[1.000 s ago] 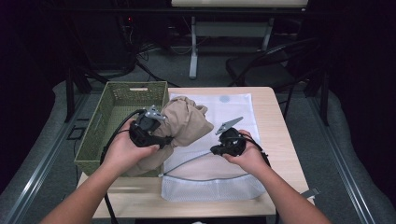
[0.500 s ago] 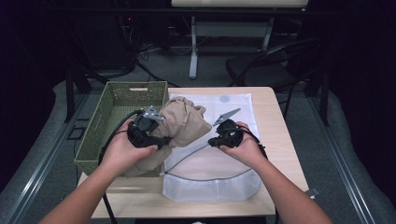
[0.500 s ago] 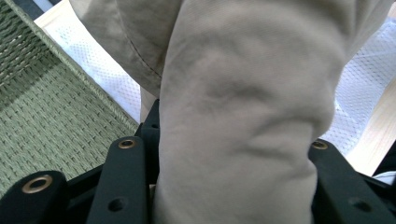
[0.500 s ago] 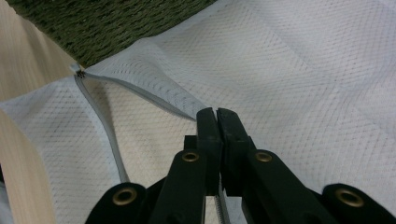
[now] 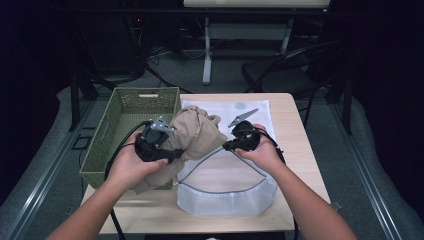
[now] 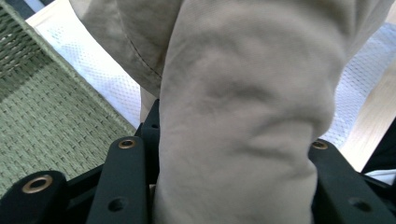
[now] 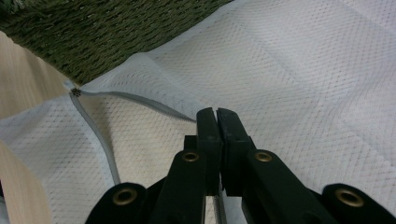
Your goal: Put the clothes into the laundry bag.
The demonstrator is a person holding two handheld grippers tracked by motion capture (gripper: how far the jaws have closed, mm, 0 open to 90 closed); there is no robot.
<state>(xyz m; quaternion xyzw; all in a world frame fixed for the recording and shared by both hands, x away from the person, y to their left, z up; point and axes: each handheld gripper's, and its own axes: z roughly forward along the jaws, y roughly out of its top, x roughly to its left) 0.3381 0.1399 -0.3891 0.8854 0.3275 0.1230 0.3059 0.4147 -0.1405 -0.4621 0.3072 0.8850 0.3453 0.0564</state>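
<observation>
Left tool clamps a thick fold of the crumpled tan cotton garment, held above the near edge of the white mesh zip bag beside the green woven basket, while the right tool, jaws pressed together on the bag's grey zipper edge, lifts the mouth open. Soft, light and floppy, the garment likely needs a deep bite on bunched cloth, the thin mesh a pinch at its stiffer zipper. Cloth hides the left jaw tips and the garment's shape; the bag's far end lies under it on the pale wooden tabletop.
</observation>
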